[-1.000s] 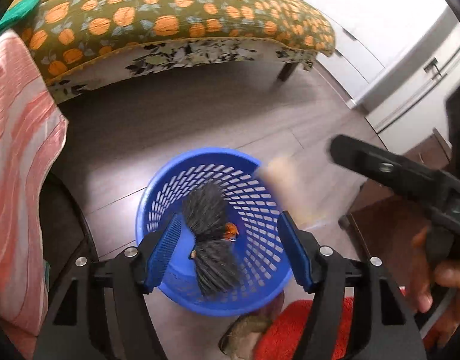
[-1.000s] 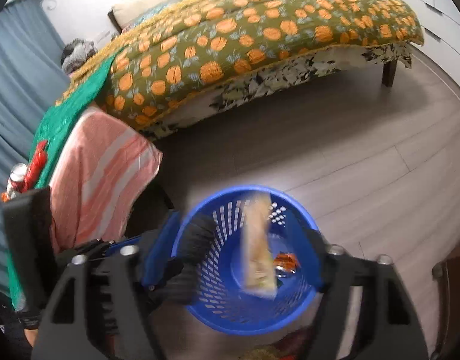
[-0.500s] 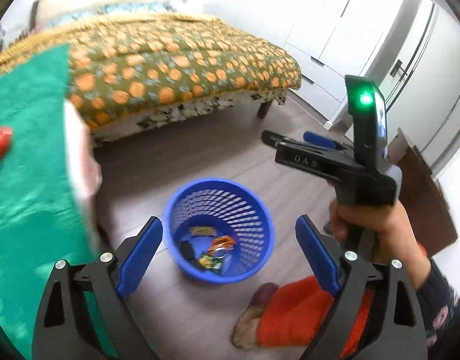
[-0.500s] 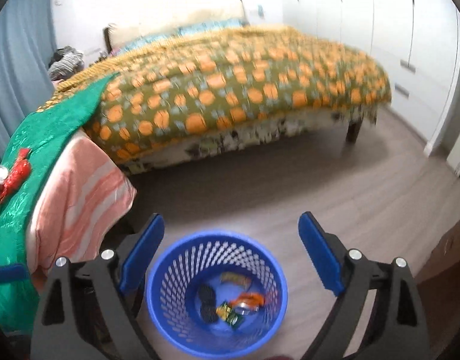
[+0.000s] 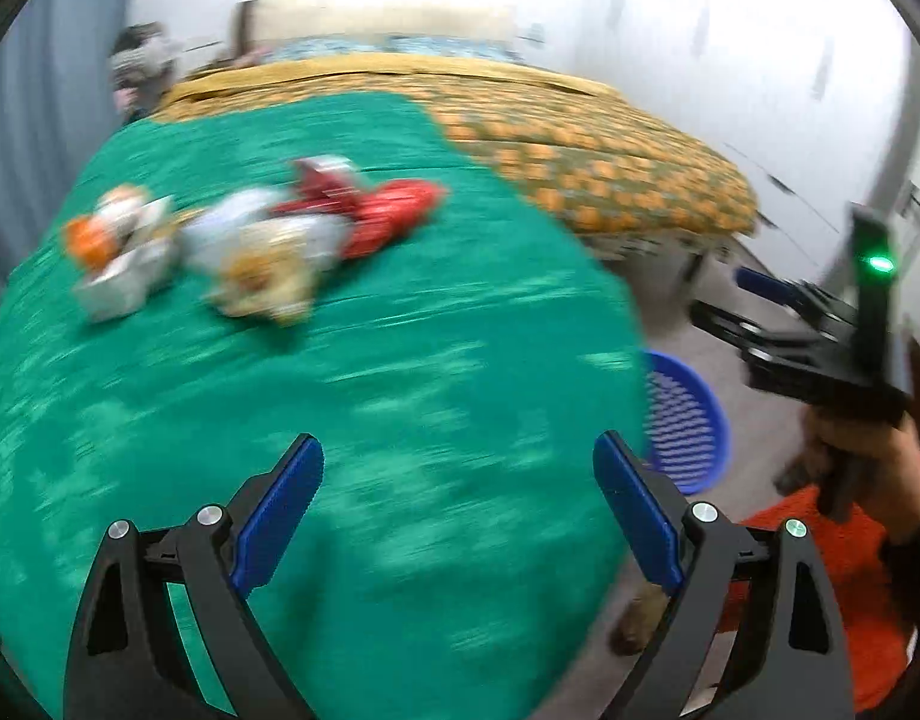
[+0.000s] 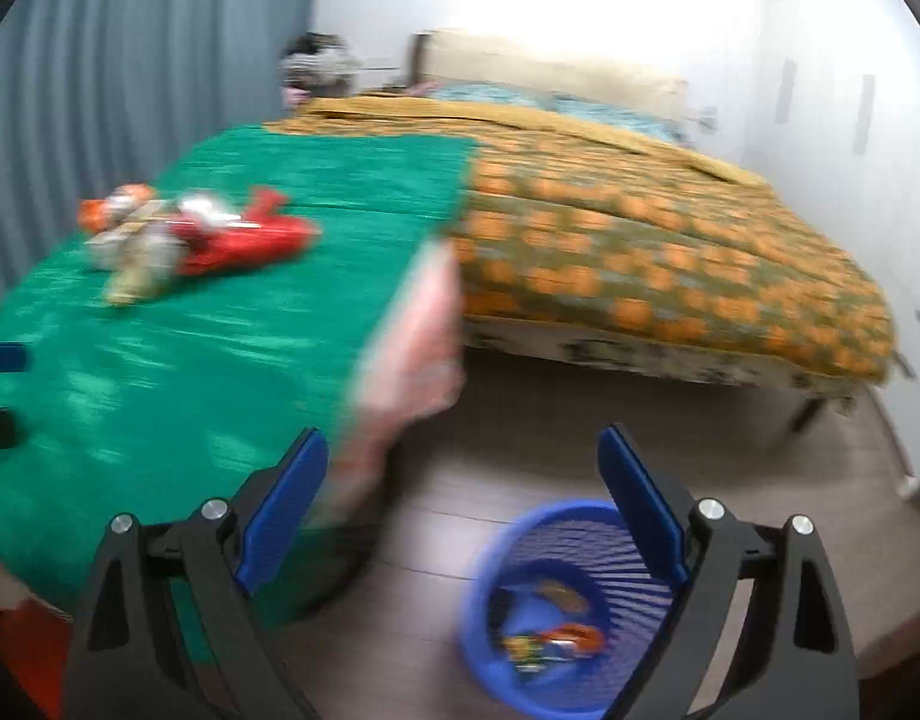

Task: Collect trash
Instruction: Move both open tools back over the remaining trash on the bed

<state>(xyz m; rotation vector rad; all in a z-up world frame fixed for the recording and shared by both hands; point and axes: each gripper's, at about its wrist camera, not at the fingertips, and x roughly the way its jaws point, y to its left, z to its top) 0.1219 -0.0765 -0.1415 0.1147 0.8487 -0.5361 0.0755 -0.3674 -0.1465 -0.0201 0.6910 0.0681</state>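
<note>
Several pieces of trash lie in a blurred pile (image 5: pixel 250 246) on the green cloth (image 5: pixel 400 420), with a red wrapper (image 5: pixel 394 216) among them; the pile also shows in the right wrist view (image 6: pixel 184 234). My left gripper (image 5: pixel 457 516) is open and empty above the near part of the cloth. My right gripper (image 6: pixel 463 516) is open and empty, above the floor beside the blue basket (image 6: pixel 568 612), which holds several wrappers. The basket (image 5: pixel 688 420) sits on the floor right of the cloth.
A bed with an orange-patterned cover (image 6: pixel 670 252) stands behind. A pink striped cloth (image 6: pixel 418 348) hangs at the green cloth's edge. Grey curtains (image 6: pixel 130 60) are at the left, white wardrobes (image 5: pixel 820 90) at the right. The right gripper's body (image 5: pixel 820 348) shows in the left view.
Both grippers have lifted and swung left, from over the basket toward the green cloth and its trash pile. The views are motion-blurred. Both stay open and empty.
</note>
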